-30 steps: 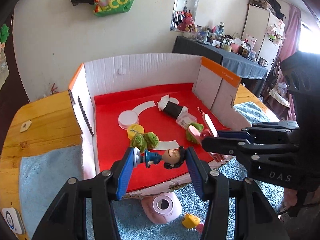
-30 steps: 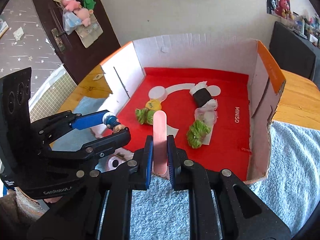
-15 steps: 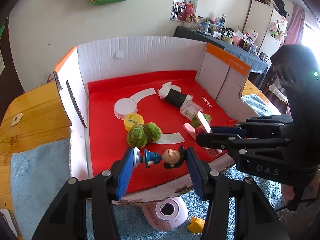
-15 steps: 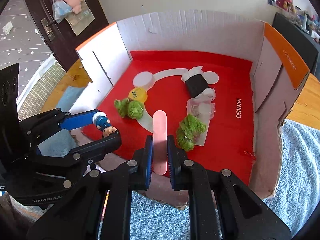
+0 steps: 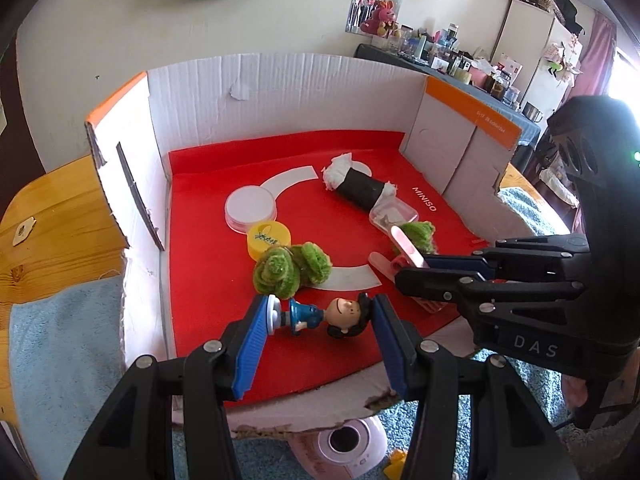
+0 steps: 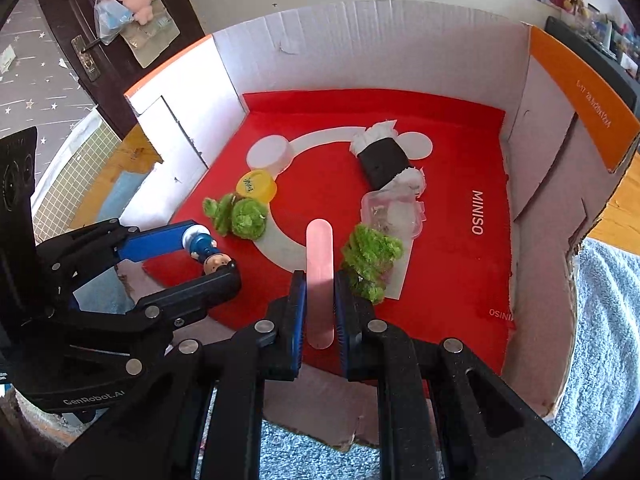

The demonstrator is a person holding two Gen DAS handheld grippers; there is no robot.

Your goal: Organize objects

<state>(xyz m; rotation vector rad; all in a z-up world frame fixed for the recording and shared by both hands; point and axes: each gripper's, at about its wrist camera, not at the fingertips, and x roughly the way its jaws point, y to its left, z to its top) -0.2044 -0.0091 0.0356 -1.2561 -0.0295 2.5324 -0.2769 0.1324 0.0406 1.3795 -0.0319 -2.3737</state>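
Daylight is filling a cluttered room.
A white wall (image 5: 100, 40) is standing behind, a dark door (image 6: 80, 60) is hanging left, and a crowded sideboard (image 5: 440, 68) is sitting right.

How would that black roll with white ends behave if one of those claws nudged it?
Lying on its side on the box's red floor, the black roll would probably roll a little, being roughly cylindrical. Its white ends look ragged and papery, so it likely crumples rather than breaks. It seems light.
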